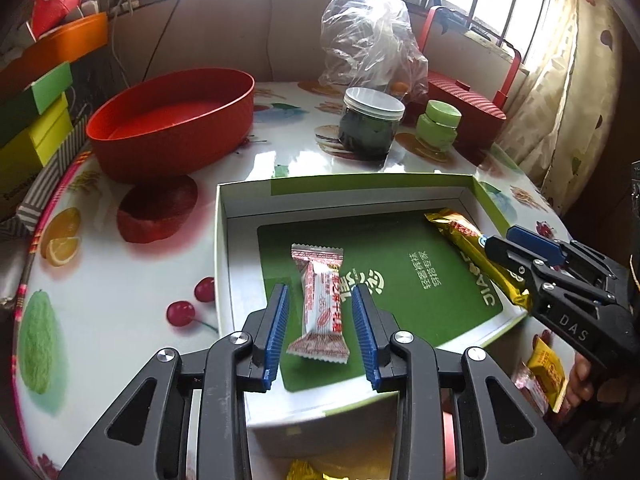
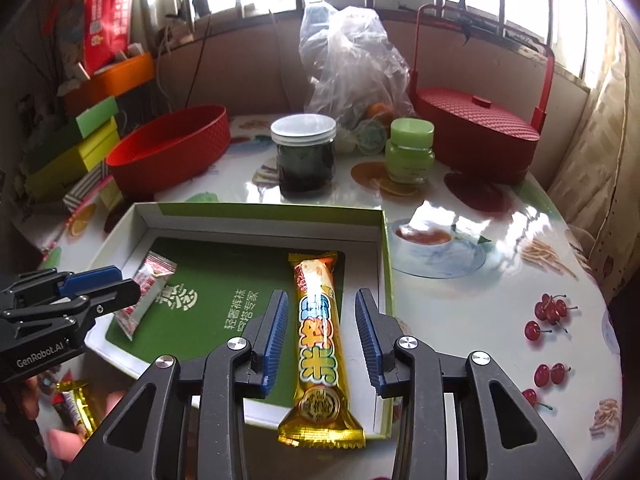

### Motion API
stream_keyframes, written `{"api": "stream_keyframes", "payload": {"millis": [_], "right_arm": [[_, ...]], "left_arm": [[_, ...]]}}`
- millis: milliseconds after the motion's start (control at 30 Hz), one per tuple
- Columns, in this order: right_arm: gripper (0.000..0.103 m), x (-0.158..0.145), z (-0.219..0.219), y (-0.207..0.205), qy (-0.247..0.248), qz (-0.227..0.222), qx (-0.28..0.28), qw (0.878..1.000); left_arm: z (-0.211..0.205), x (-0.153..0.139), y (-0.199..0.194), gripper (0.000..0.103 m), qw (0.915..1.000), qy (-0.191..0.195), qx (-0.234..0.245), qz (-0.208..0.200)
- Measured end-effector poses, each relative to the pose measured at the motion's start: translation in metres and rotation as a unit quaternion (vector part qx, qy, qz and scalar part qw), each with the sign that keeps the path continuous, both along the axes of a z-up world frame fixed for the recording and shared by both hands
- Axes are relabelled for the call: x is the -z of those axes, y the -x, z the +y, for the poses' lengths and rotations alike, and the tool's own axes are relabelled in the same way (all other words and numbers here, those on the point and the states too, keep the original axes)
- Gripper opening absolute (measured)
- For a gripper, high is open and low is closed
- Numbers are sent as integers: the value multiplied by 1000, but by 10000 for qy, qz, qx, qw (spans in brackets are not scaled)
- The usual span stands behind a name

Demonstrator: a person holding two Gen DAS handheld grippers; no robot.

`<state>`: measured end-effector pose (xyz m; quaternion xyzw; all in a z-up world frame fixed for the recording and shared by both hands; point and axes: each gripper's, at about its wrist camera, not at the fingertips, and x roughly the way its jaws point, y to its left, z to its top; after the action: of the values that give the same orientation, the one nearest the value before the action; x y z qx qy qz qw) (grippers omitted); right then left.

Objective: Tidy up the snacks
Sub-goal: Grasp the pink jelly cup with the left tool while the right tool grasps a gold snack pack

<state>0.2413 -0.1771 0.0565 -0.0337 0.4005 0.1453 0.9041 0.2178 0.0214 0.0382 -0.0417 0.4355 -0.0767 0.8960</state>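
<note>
A shallow white box (image 1: 222, 240) with a green floor lies open on the table; it also shows in the right wrist view (image 2: 386, 256). A red-and-white snack packet (image 1: 319, 304) lies in it between the open fingers of my left gripper (image 1: 322, 300), untouched by the pads. A long gold snack bar (image 2: 318, 344) lies along the box's right side between the open fingers of my right gripper (image 2: 322, 306), its near end over the box rim. The bar (image 1: 464, 240) and right gripper (image 1: 504, 248) show in the left view; the packet (image 2: 148, 292) and left gripper (image 2: 120, 280) in the right view.
A red oval bowl (image 1: 172, 120), a dark jar with white lid (image 1: 372, 124), a green jar (image 1: 438, 126), a plastic bag (image 1: 368, 40) and a red lidded basket (image 2: 476, 128) stand beyond the box. Coloured boxes (image 1: 36, 120) are stacked at left. Loose snacks (image 1: 548, 372) lie near the front edge.
</note>
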Motion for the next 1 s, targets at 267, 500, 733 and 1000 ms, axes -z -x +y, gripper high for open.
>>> {"api": "stream_keyframes", "payload": {"millis": [267, 500, 733, 1000], "right_arm": [[44, -13, -7, 23, -154, -130, 19, 9998], [45, -25, -14, 50, -259, -293, 50, 9992], [45, -30, -20, 74, -242, -389, 43, 9989], [47, -27, -27, 101, -218, -455, 16, 9987]], "left_arm": [[-1, -12, 30, 43, 9995, -173, -89, -258], [0, -17, 60, 43, 9990, -116, -104, -430], [1, -20, 79, 43, 9987, -70, -97, -494], [1, -18, 102, 43, 9981, -177, -111, -577]]}}
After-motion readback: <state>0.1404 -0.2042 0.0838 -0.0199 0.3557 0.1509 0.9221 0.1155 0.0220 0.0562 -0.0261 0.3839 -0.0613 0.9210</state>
